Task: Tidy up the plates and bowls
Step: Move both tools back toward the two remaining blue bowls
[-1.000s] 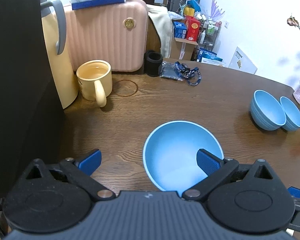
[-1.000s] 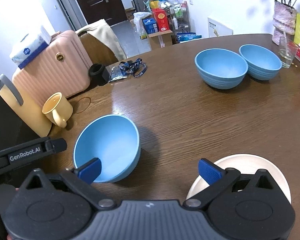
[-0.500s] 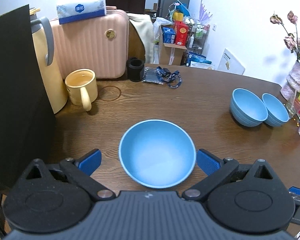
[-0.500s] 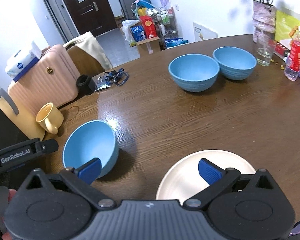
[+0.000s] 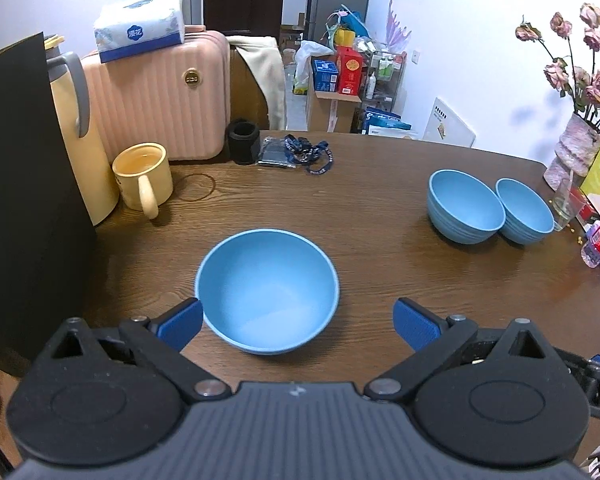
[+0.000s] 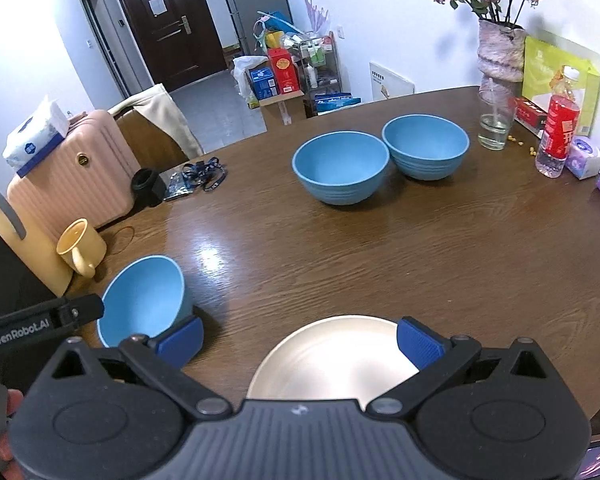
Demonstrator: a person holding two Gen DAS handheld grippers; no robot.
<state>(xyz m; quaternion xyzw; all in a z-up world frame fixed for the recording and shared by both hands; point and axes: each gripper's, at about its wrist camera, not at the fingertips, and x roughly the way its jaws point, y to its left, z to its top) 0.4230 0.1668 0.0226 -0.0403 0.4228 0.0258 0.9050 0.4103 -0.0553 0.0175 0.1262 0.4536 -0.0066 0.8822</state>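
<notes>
A blue bowl (image 5: 267,288) stands upright on the brown table just ahead of my left gripper (image 5: 298,320), which is open with its left finger beside the bowl's rim and nothing held. The same bowl (image 6: 144,300) shows at lower left in the right wrist view. Two more blue bowls (image 5: 465,206) (image 5: 525,210) sit touching side by side at the far right. A cream plate (image 6: 334,354) lies flat on the table under my right gripper (image 6: 300,338), which is open above it.
A yellow mug (image 5: 142,176), a yellow thermos (image 5: 82,140) and a pink suitcase (image 5: 160,100) stand at the table's far left. A glass (image 6: 494,122), vase (image 6: 500,56), red bottle (image 6: 558,132) and packets crowd the right edge. A black lanyard (image 5: 304,154) lies at the back.
Both grippers have pulled back and risen from the table. The near blue bowl now sits further from my left gripper and left of centre. The plate shows more fully under my right gripper.
</notes>
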